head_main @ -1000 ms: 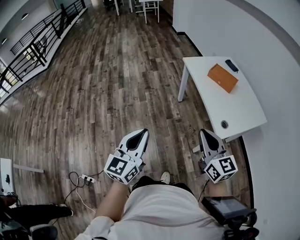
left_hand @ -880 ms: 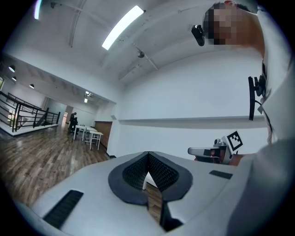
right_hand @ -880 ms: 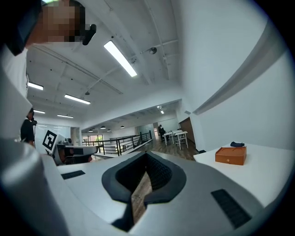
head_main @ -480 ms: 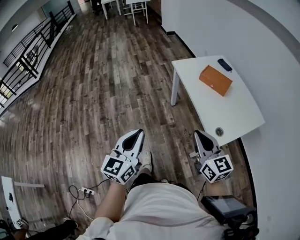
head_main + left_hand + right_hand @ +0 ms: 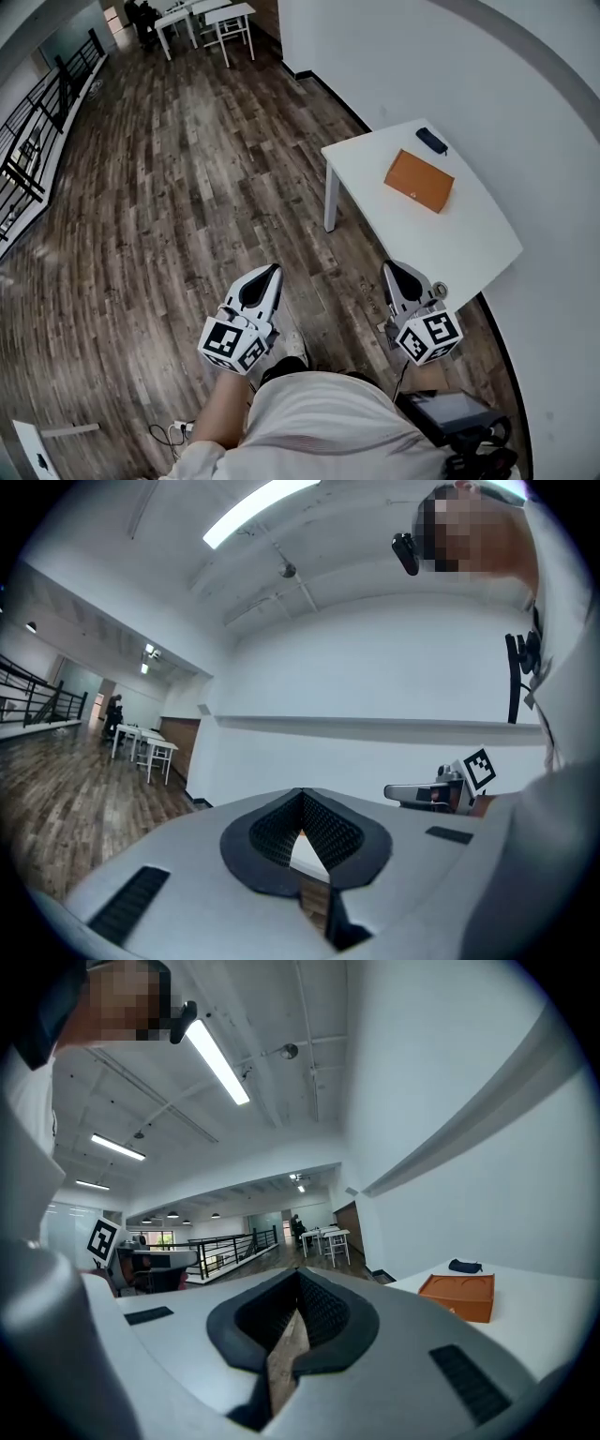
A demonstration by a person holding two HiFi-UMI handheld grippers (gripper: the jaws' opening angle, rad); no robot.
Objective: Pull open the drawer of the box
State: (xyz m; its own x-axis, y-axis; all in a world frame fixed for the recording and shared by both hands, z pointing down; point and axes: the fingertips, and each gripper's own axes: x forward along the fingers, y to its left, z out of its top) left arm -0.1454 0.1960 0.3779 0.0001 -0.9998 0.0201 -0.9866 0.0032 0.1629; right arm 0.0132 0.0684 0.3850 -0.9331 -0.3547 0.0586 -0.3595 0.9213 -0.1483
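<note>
An orange flat box [image 5: 419, 180] lies on a white table [image 5: 459, 246] at the right, by the wall; the right gripper view shows the box [image 5: 459, 1296] ahead to the right. Its drawer front cannot be made out. My left gripper [image 5: 264, 277] and right gripper [image 5: 395, 274] are held close to my body over the wooden floor, well short of the table. Both are shut with nothing between the fingers, as the left gripper view [image 5: 301, 803] and the right gripper view [image 5: 298, 1283] show.
A small dark object [image 5: 431, 140] lies behind the box near the table's far end. The table has a round cable hole [image 5: 439, 289] near its front corner. White tables [image 5: 211, 17] stand far off, a black railing [image 5: 37, 122] runs at the left, and a white wall flanks the right.
The table and box have shifted left and nearer in the head view as I walk toward them. Both grippers stay shut and in the same place before my body.
</note>
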